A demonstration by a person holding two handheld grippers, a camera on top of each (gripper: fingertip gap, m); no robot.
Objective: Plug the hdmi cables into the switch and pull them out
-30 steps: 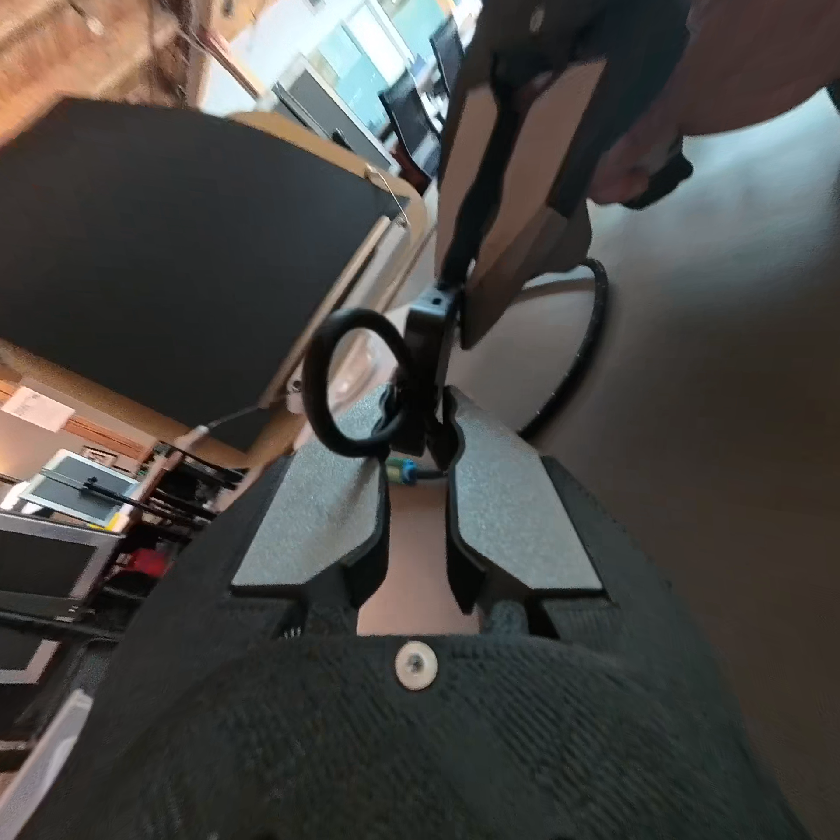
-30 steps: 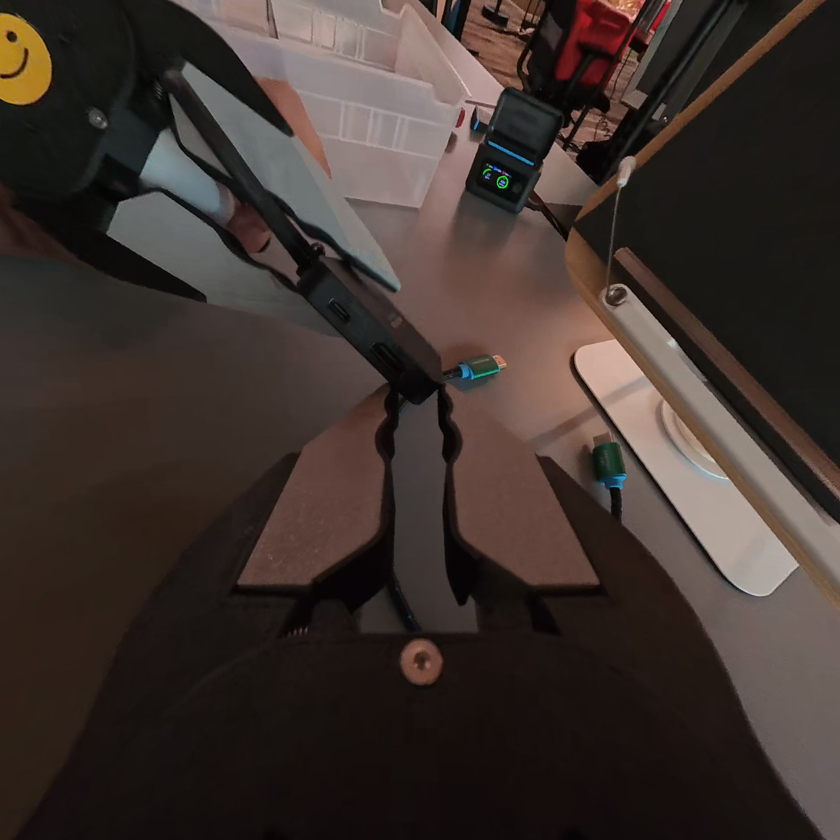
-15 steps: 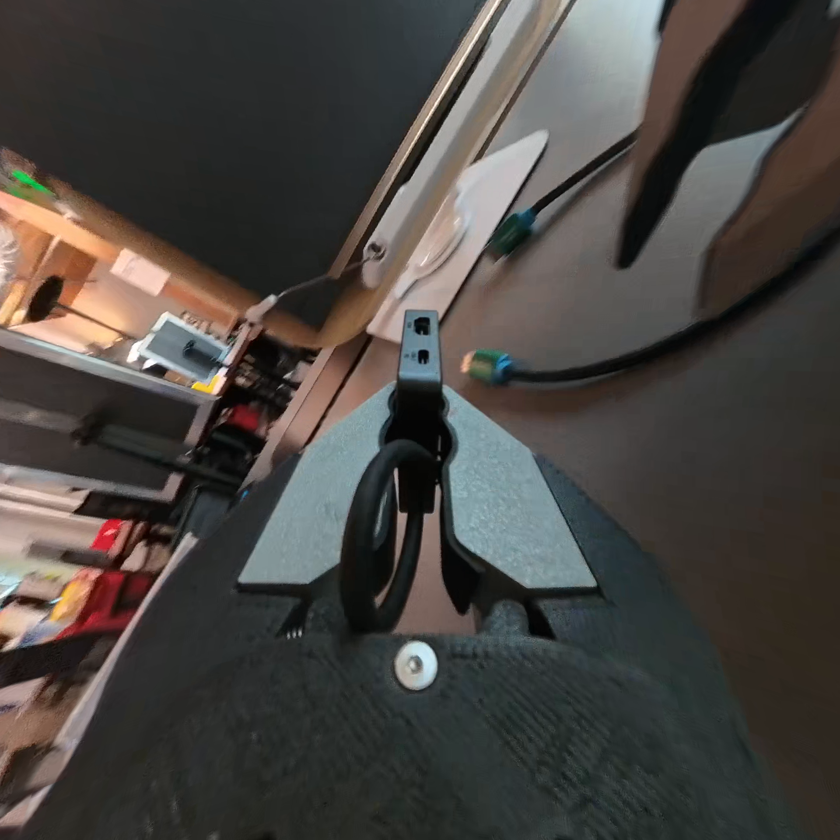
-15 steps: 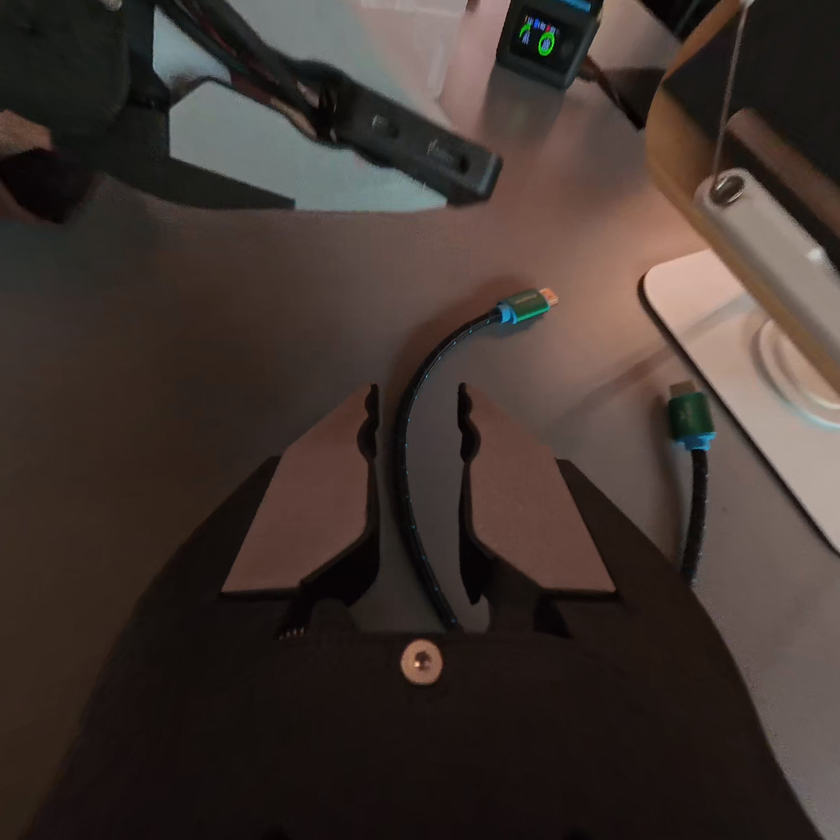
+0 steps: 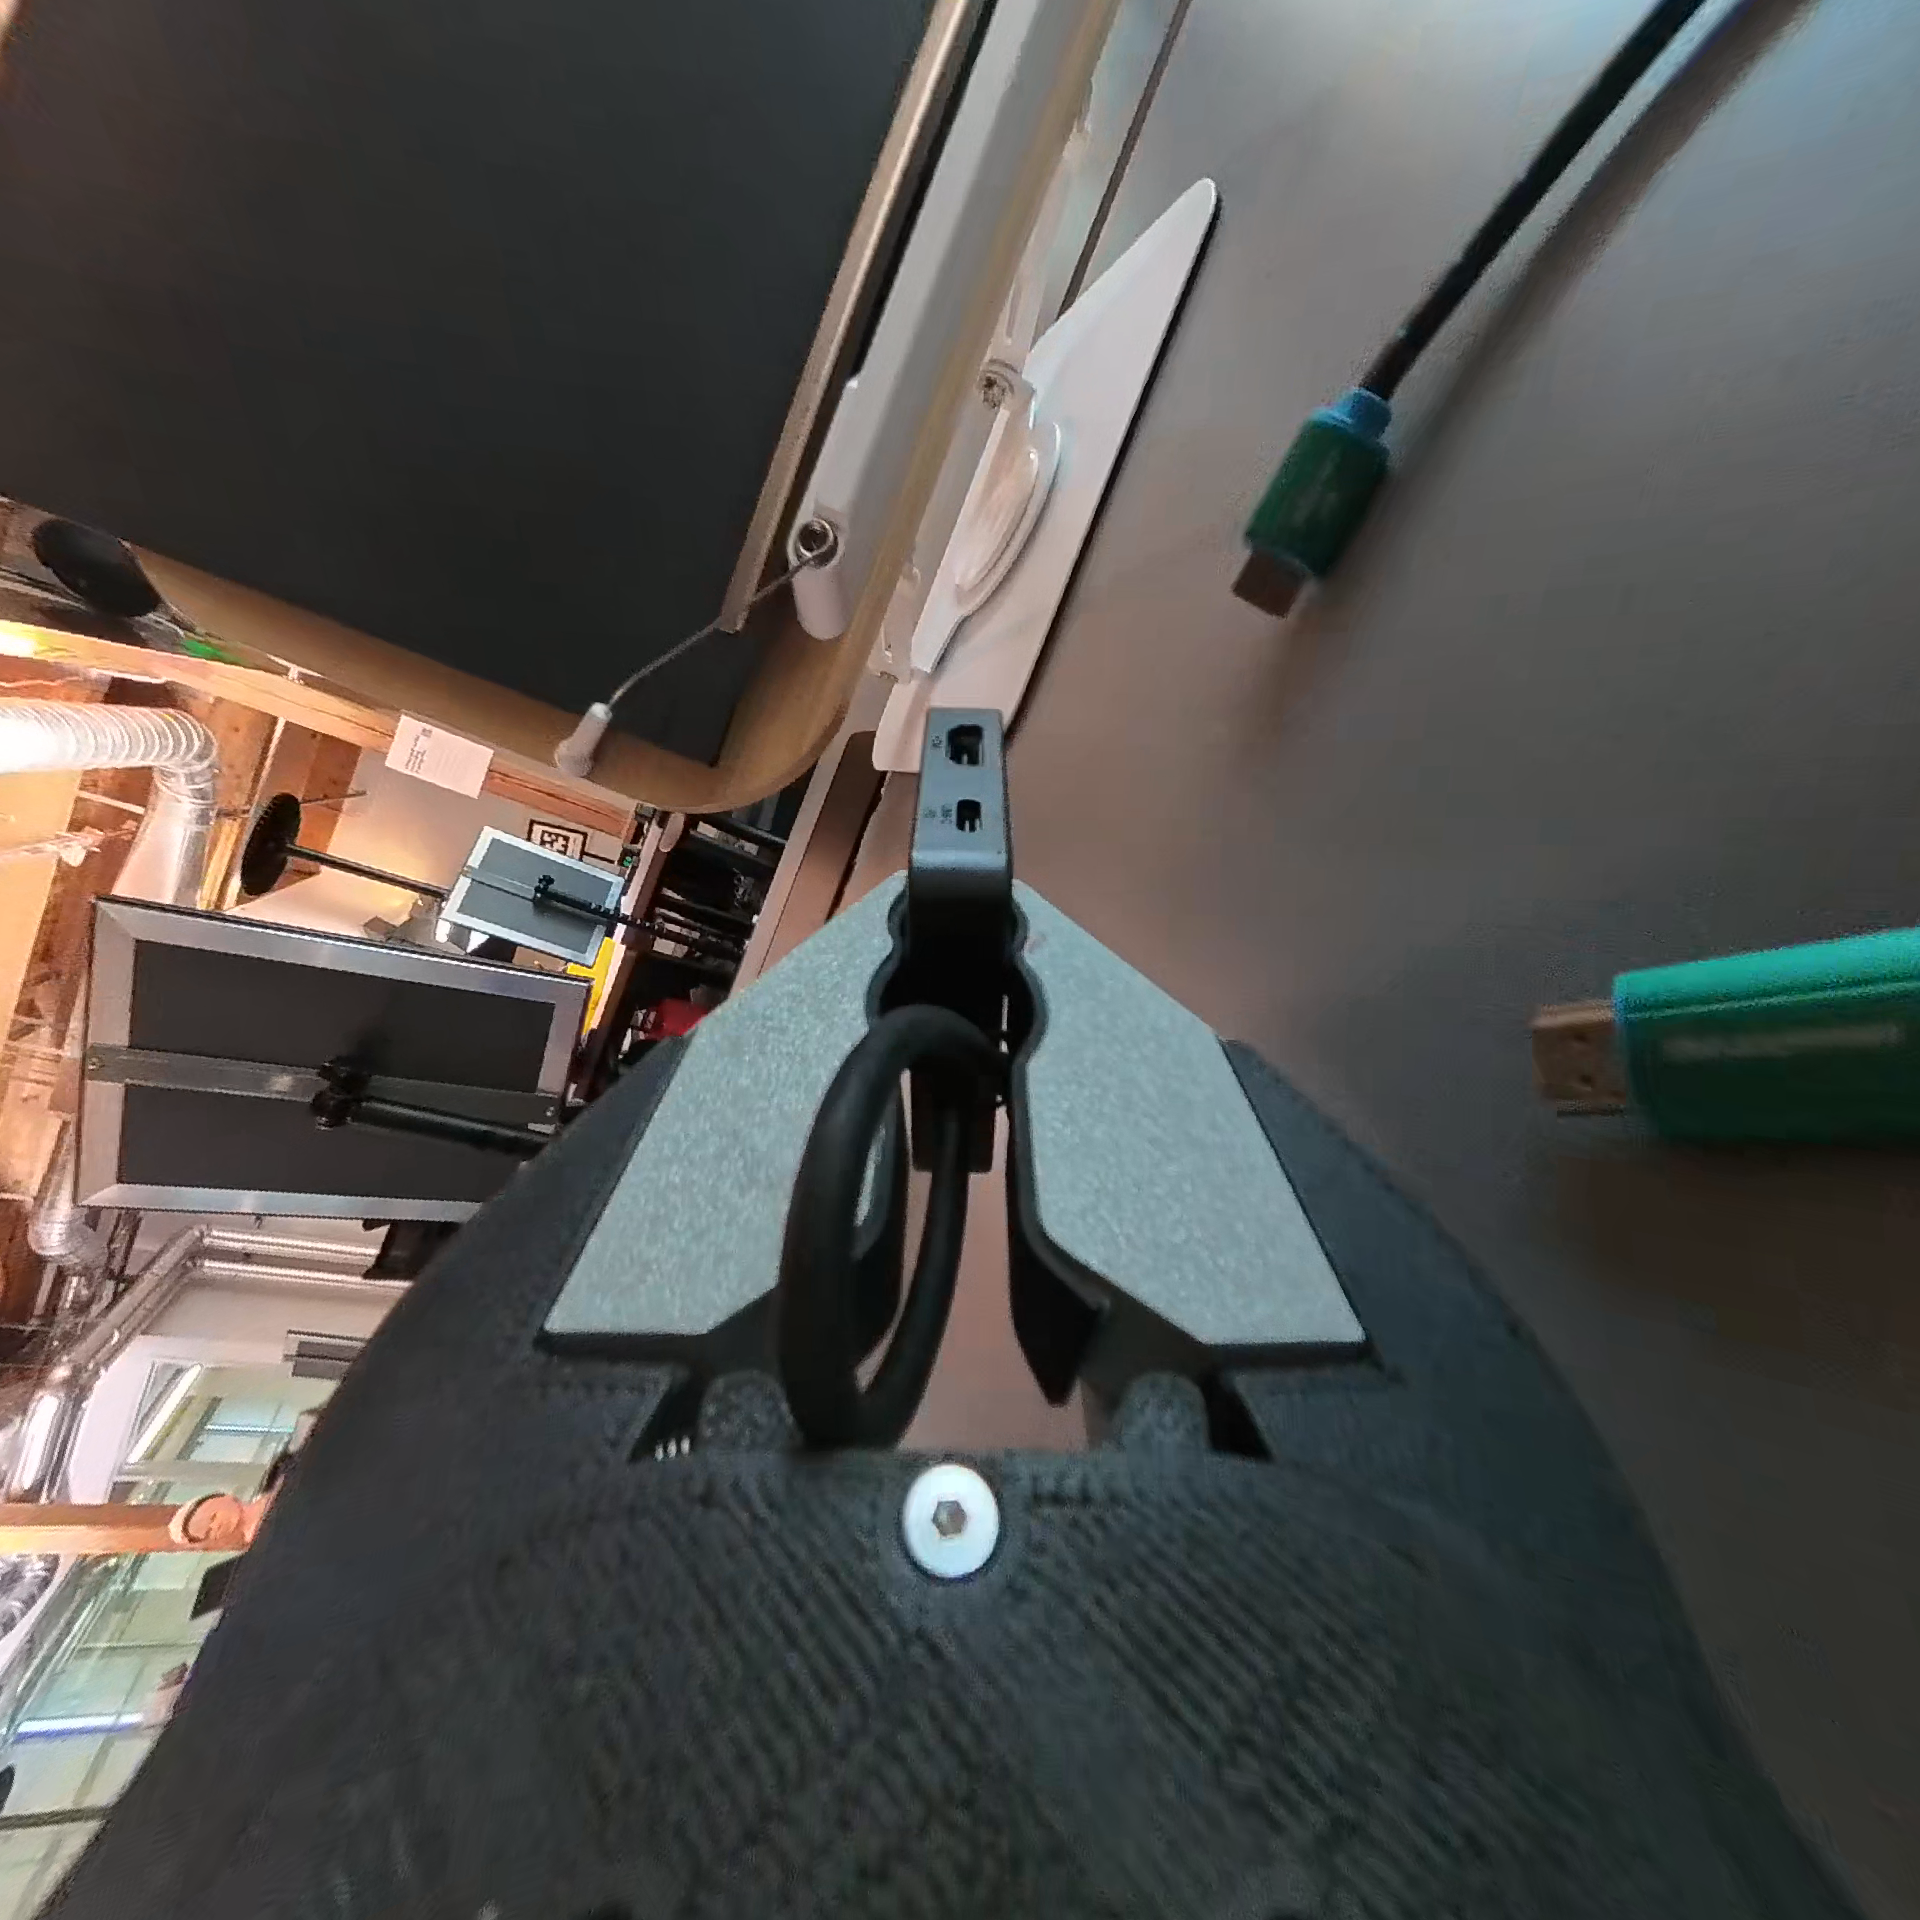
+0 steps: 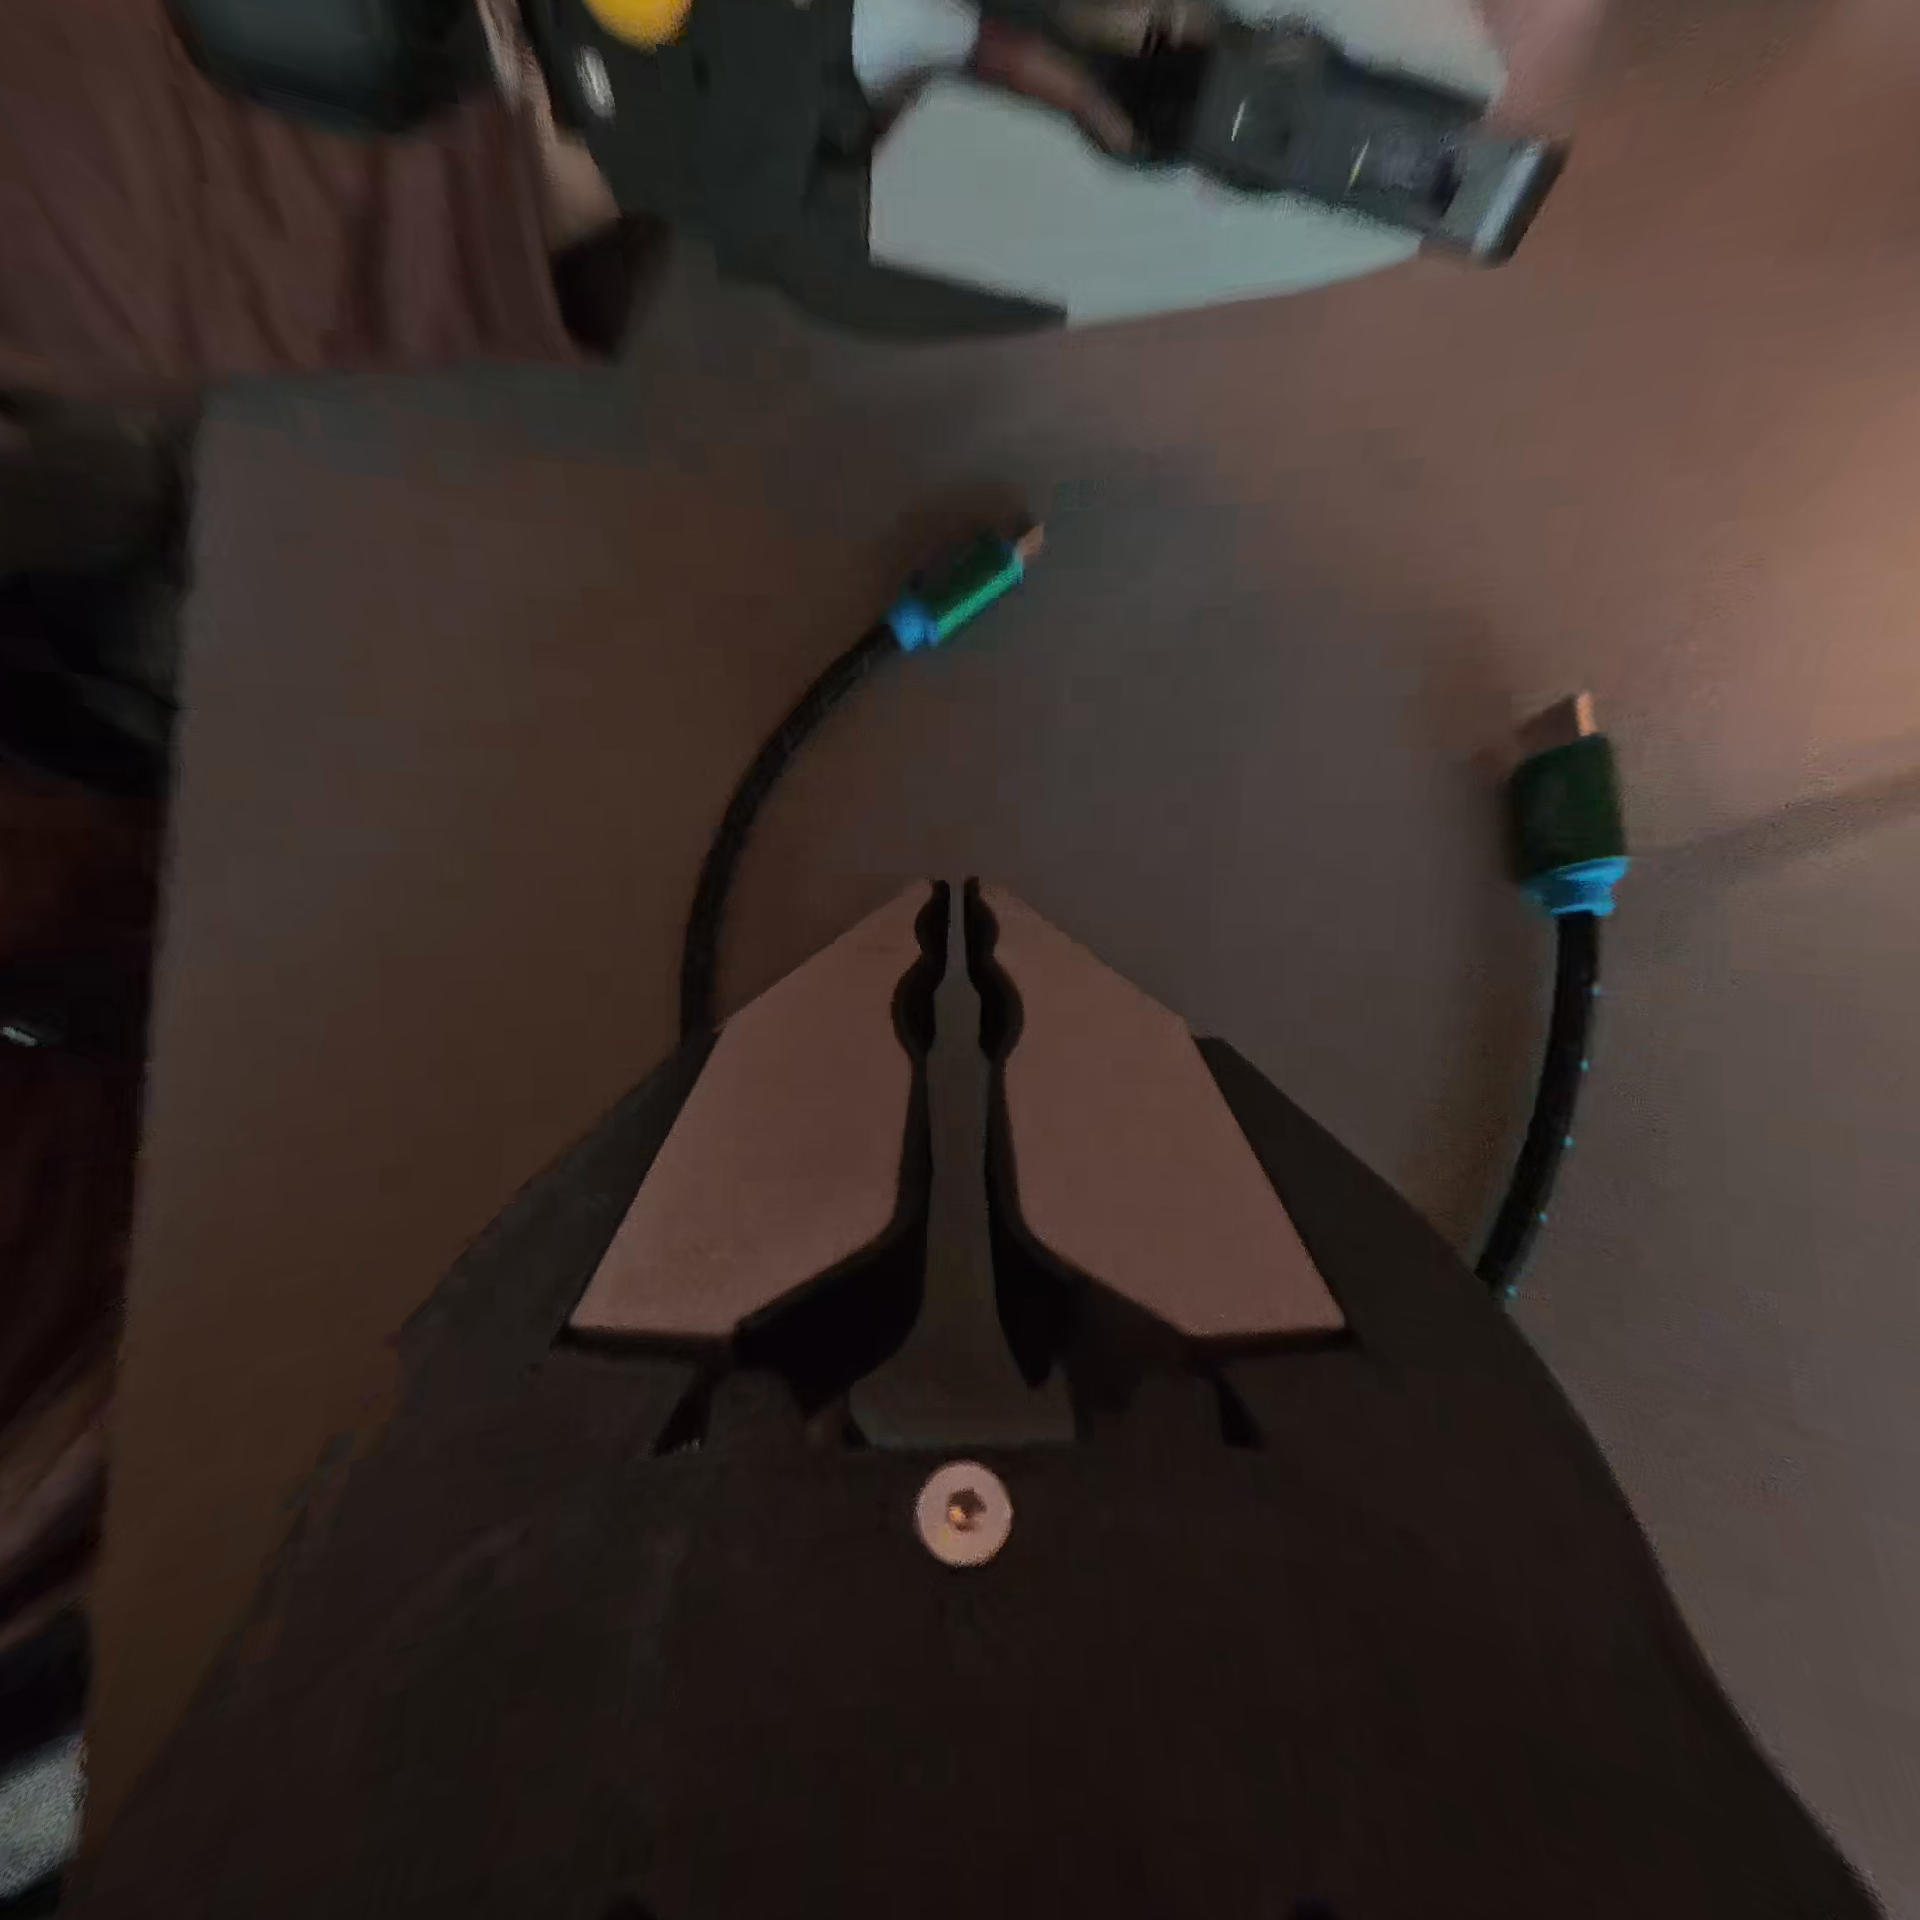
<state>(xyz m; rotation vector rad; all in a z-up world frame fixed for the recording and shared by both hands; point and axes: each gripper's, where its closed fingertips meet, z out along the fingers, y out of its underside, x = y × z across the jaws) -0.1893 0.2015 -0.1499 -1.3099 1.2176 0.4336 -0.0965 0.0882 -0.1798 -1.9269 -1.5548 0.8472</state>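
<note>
My left gripper point(image 5: 956, 909) is shut on the small black switch point(image 5: 961, 810), held on edge above the table with its ports facing up. The switch's own black lead point(image 5: 862, 1195) loops back between the fingers. Two green HDMI plugs lie unplugged on the dark table: one point(image 5: 1314, 499) near the monitor stand, one point(image 5: 1766, 1039) at the right. My right gripper point(image 6: 954, 894) is shut and empty above the table. The nearer plug point(image 6: 961, 592) and its cable point(image 6: 727, 831) lie ahead and to its left; the other plug point(image 6: 1564, 800) lies to the right. The left gripper with the switch point(image 6: 1351, 156) shows blurred at the top.
A dark monitor point(image 5: 416, 312) on a white stand base point(image 5: 1101, 416) stands at the table's far side, close to the switch. The table edge point(image 6: 187, 727) and a dark drop lie at the left of the right wrist view. Tip to tip, the grippers are about 15 cm apart. From my left tips it is roughly 25 cm to the dark monitor point(image 5: 416, 312); from my right, 30 cm.
My right gripper opened off the cable, then shut empty and drew back; the cable now lies to its left. My left gripper swung the switch away toward the monitor stand.
</note>
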